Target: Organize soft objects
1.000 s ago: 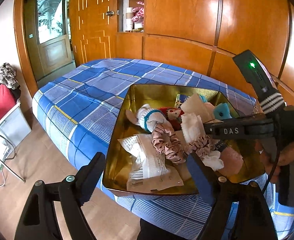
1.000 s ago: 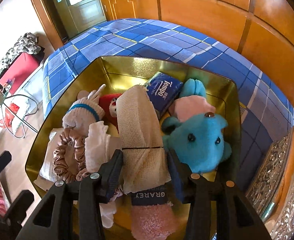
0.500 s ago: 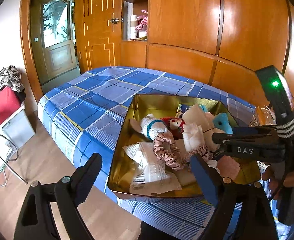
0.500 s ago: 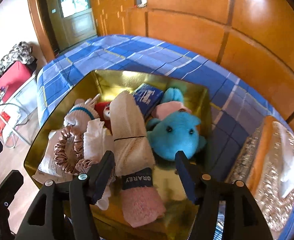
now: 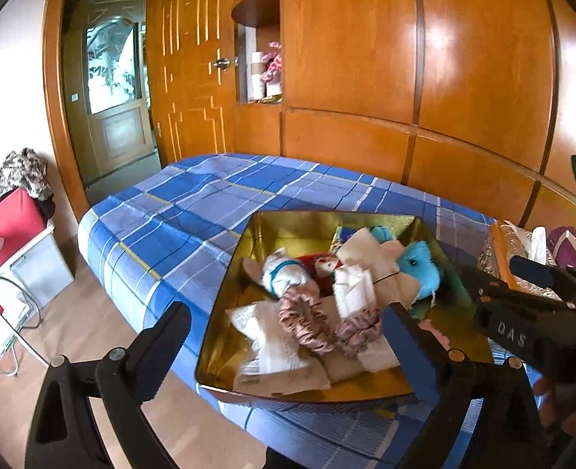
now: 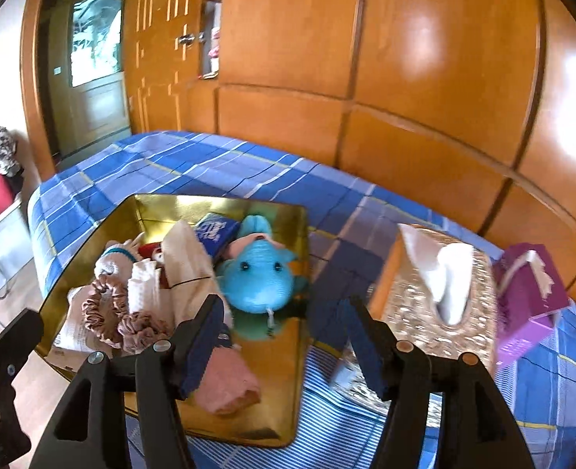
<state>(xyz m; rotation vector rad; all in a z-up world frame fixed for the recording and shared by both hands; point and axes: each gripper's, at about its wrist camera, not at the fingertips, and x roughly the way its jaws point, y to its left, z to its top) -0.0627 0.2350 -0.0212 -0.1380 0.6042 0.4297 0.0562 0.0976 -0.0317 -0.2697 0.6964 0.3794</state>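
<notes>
Gold metal tray (image 5: 225, 336) sits on the blue plaid bedspread (image 5: 194, 211), stuffed with a blue plush toy (image 5: 418, 264), pink scrunchies (image 5: 303, 322) and white cloths (image 5: 354, 289). Left gripper (image 5: 284, 346) hangs over its near edge, jaws spread wide with nothing between them, having just opened further.

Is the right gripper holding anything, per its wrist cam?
No. The right gripper stands open, nothing between its fingers, above the gold tray.

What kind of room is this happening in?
Most likely a bedroom in a home. A bed with a blue plaid cover fills the middle, glossy wooden wardrobe panels line the wall behind it, and a gold tray of plush toys and hair scrunchies sits on the bed.
</notes>
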